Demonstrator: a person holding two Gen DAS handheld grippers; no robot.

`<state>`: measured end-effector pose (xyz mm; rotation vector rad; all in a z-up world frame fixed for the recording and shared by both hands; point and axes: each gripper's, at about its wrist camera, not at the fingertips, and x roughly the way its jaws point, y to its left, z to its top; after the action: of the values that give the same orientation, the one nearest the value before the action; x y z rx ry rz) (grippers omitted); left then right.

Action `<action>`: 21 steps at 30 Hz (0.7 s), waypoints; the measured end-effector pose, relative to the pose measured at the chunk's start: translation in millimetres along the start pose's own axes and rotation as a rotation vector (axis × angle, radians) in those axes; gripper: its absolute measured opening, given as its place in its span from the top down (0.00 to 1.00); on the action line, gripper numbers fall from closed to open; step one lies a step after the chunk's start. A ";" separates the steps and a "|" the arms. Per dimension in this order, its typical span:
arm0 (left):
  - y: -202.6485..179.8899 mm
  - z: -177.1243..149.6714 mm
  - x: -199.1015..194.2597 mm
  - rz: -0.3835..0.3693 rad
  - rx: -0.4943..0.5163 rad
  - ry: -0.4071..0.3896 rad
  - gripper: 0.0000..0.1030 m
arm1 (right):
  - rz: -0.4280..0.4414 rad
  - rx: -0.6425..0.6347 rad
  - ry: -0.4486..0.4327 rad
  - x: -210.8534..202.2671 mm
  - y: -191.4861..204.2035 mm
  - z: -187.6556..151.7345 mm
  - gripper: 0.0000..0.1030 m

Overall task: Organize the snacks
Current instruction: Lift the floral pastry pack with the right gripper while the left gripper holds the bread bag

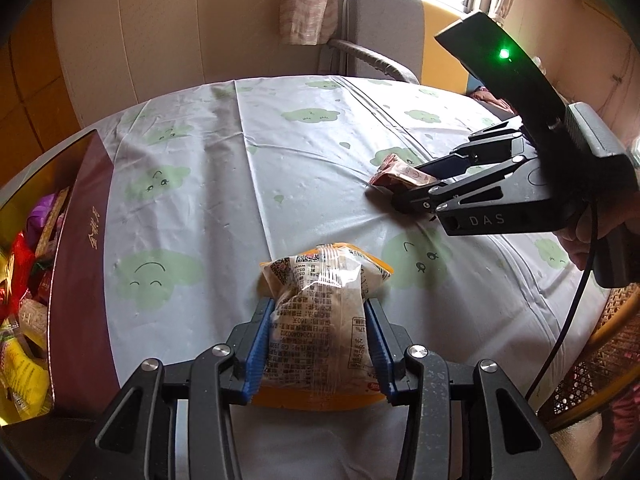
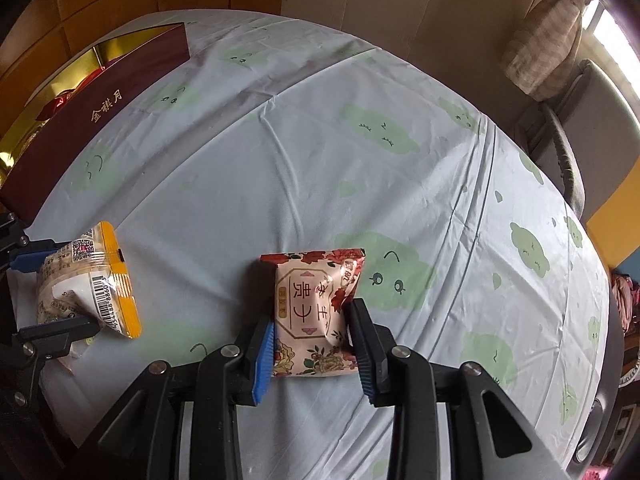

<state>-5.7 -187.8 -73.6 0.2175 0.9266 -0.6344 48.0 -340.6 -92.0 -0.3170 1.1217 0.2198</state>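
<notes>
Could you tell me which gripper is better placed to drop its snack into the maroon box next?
Probably left: the left gripper, shut on the orange-edged packet, sits beside the maroon box; the right gripper is farther away.

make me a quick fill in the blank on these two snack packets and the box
1. The left gripper is shut on the clear packet with ____ edges.
2. The right gripper is shut on the ____-patterned packet.
3. The maroon box bears ____ lettering.
4. The tablecloth is printed with green ____.

Missing: orange; flower; gold; clouds

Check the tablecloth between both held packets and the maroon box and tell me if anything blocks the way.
Nothing visible does. Between the orange-edged packet, the floral packet and the maroon box lies only bare tablecloth.
</notes>
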 end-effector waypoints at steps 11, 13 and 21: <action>5.7 1.7 -5.1 0.007 -0.018 -0.002 0.60 | -0.013 -0.016 -0.016 -1.8 2.7 -1.8 0.66; 5.5 4.0 -9.5 0.002 -0.018 -0.016 0.60 | -0.012 -0.014 -0.018 -2.0 2.7 -1.8 0.66; 20.1 14.4 -31.7 0.013 -0.071 -0.064 0.60 | -0.007 -0.010 -0.022 -2.7 2.4 -2.0 0.66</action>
<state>2.3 -164.8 -41.5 0.1397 0.8840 -0.5922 44.4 -339.2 -90.7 -0.3263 1.0976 0.2225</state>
